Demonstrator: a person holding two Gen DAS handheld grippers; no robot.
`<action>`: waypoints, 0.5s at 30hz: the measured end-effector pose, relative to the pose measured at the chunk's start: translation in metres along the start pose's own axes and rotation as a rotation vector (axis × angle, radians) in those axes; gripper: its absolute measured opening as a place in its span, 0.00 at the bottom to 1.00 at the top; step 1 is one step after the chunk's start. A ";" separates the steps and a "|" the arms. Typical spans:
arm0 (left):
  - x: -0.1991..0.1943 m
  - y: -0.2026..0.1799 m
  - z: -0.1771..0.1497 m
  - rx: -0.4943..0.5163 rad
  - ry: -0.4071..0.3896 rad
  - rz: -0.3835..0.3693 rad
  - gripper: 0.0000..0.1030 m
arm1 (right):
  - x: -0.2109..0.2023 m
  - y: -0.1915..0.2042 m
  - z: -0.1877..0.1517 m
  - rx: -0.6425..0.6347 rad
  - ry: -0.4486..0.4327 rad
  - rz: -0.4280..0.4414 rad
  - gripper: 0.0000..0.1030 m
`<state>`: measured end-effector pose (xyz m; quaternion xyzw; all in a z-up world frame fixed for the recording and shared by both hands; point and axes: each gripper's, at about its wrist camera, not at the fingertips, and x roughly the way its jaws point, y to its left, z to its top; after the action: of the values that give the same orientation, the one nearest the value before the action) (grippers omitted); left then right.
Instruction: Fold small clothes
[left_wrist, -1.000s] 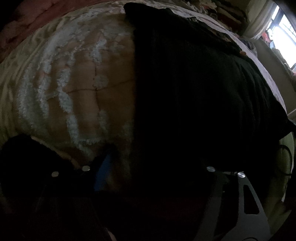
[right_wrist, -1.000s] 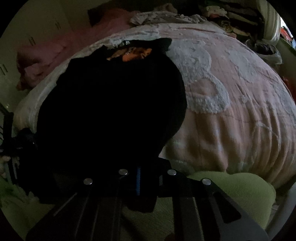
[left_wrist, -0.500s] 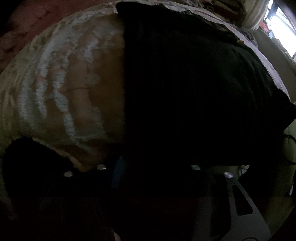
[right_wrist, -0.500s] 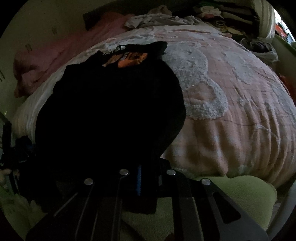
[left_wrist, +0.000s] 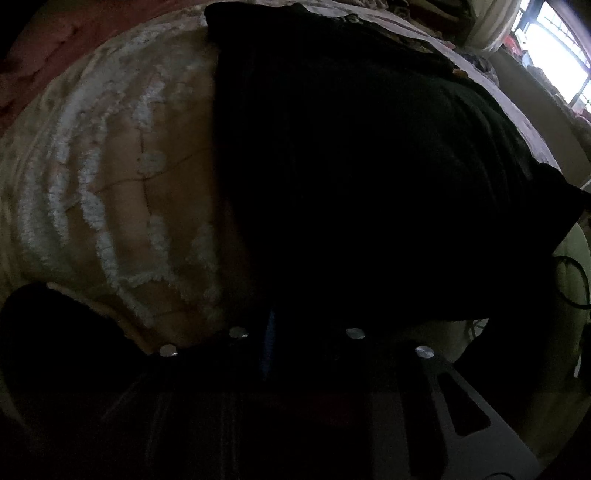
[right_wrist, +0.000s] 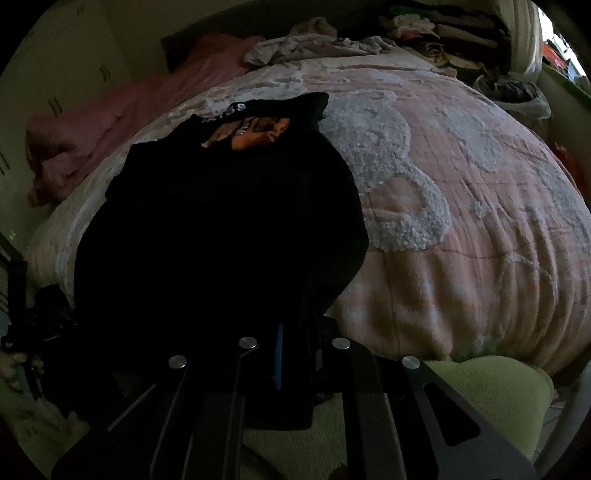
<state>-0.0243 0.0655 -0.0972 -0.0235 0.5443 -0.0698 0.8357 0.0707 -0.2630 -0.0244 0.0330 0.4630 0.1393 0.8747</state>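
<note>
A black shirt (right_wrist: 221, 229) lies spread on a pink bedspread (right_wrist: 461, 229) with fluffy white patches, and both grippers sit at its near hem. Seen from the right wrist, the right gripper (right_wrist: 291, 332) has its fingers drawn narrow together, with the near edge of the black cloth pinched between them; the shirt stretches away ahead of it and to its left, and an orange print (right_wrist: 247, 133) shows at the far end by the collar. To the right of this gripper the bedspread is bare, and just below and right of the fingers a green cushion (right_wrist: 491, 391) pokes out. Far ahead, a pink blanket (right_wrist: 122, 110) is bunched at the left and loose clothes (right_wrist: 314, 44) are heaped at the far edge of the bed. From the left wrist, the left gripper (left_wrist: 291, 325) is also brought narrow, its tips sunk in the dark hem so that the cloth appears caught between them, though the picture is very dim there. The shirt (left_wrist: 369, 166) fills the view ahead and to the right of it, with bedspread (left_wrist: 110, 184) to its left and a bright window (left_wrist: 554, 48) far off at upper right.
</note>
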 end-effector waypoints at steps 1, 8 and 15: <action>-0.002 0.001 0.000 0.000 -0.003 -0.007 0.05 | -0.001 0.000 0.001 -0.001 -0.004 -0.001 0.08; -0.027 0.012 0.001 -0.022 -0.052 -0.037 0.04 | -0.014 0.000 0.006 0.003 -0.045 0.000 0.08; -0.062 0.020 0.029 -0.078 -0.157 -0.115 0.04 | -0.028 0.002 0.022 -0.001 -0.093 0.024 0.08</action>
<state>-0.0206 0.0933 -0.0312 -0.0925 0.4773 -0.0945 0.8688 0.0732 -0.2676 0.0103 0.0444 0.4215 0.1486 0.8935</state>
